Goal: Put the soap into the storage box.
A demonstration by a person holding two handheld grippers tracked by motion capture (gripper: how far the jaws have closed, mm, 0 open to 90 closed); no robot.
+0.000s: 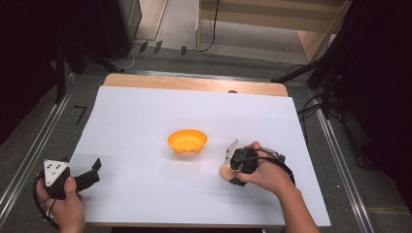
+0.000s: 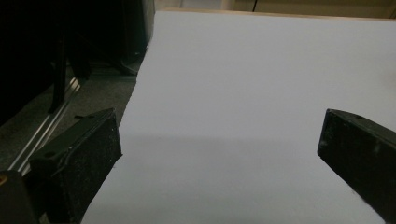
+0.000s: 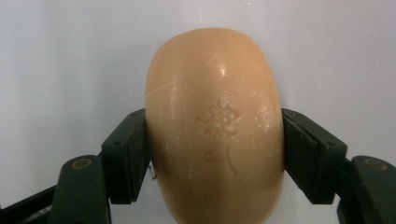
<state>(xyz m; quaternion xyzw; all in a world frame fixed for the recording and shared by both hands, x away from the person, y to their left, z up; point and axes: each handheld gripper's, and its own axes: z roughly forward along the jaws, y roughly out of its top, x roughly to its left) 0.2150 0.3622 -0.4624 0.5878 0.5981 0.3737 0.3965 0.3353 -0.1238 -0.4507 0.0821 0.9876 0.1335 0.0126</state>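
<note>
A rounded orange-tan soap bar (image 3: 215,140) with an embossed mark lies on the white sheet, and my right gripper (image 3: 215,154) is shut on it, both pads pressed against its sides. From above, that right gripper (image 1: 232,171) points down at the soap bar (image 1: 225,171) right of centre, the hand over it. An orange bowl (image 1: 187,141) stands mid-table, a little to the soap's left and farther back. My left gripper (image 1: 94,170) rests at the sheet's front left corner, open; in its own view the left gripper (image 2: 219,149) has bare sheet between its jaws.
A white sheet (image 1: 145,111) covers the wooden table (image 1: 194,83). Metal rails run along both sides, with dark stands and cables on the floor beyond. A wooden frame stands at the back.
</note>
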